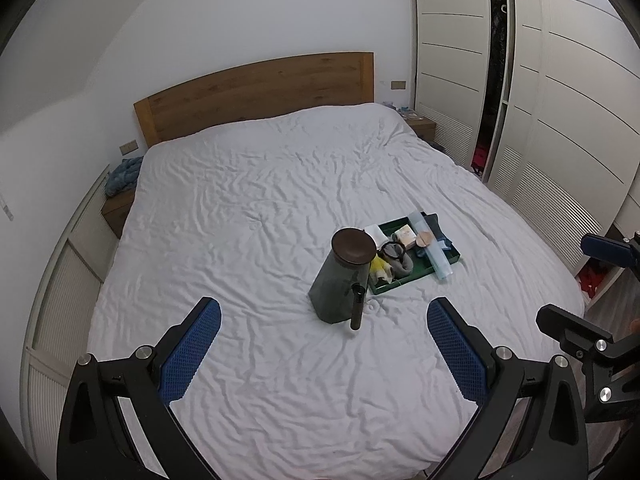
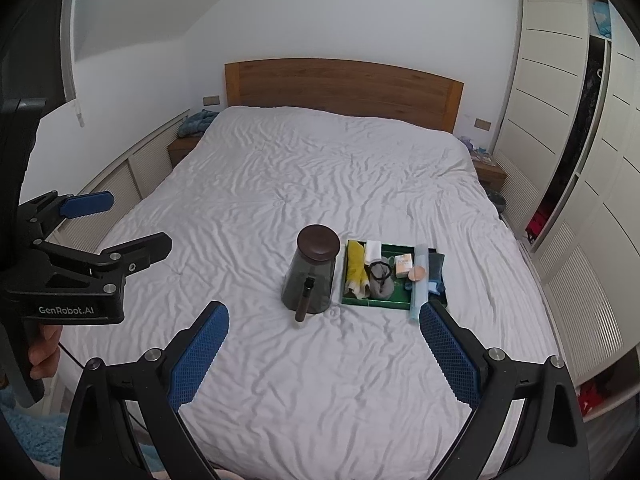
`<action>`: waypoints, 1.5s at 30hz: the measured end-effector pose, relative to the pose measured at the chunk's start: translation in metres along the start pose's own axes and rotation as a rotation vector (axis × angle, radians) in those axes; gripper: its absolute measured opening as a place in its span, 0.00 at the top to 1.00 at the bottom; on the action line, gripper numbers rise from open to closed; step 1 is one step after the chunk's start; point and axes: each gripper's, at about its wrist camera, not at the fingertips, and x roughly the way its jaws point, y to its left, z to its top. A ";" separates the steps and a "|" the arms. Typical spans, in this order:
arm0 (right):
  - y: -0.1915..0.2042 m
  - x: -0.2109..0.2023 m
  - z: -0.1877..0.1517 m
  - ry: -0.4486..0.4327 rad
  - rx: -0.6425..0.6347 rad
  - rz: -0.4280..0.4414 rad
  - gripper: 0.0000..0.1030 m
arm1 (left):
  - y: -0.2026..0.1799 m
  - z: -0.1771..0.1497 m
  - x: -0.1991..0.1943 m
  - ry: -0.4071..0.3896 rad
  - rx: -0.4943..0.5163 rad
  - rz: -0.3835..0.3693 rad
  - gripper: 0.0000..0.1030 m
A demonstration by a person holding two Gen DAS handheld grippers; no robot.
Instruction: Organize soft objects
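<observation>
Both your grippers, left gripper (image 1: 324,344) and right gripper (image 2: 324,350), have fingers apart; pinch the limp, light grey sock (image 2: 382,286) at its bunched middle.

Left tongs (image 1: 324,340): jaws spread wide, blue-padded fingers (image 1: 192,354) empty, held in the air above the foot edge of the bed. Right tongs (image 2: 324,344): jaws likewise spread wide, nothing between the pads (image 2: 450,354), held level beside the left pair. A bare hand (image 2: 42,354) grips the left unit's handle; both units point toward the headboard
</observation>
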 end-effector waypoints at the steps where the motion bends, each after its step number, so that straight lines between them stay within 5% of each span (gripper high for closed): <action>1: 0.000 0.000 0.000 0.000 0.000 0.000 0.05 | 0.000 0.000 0.000 0.000 0.002 -0.002 0.02; 45: 0.003 0.005 0.002 -0.004 0.015 0.002 0.05 | 0.000 -0.001 0.008 0.016 0.006 -0.018 0.02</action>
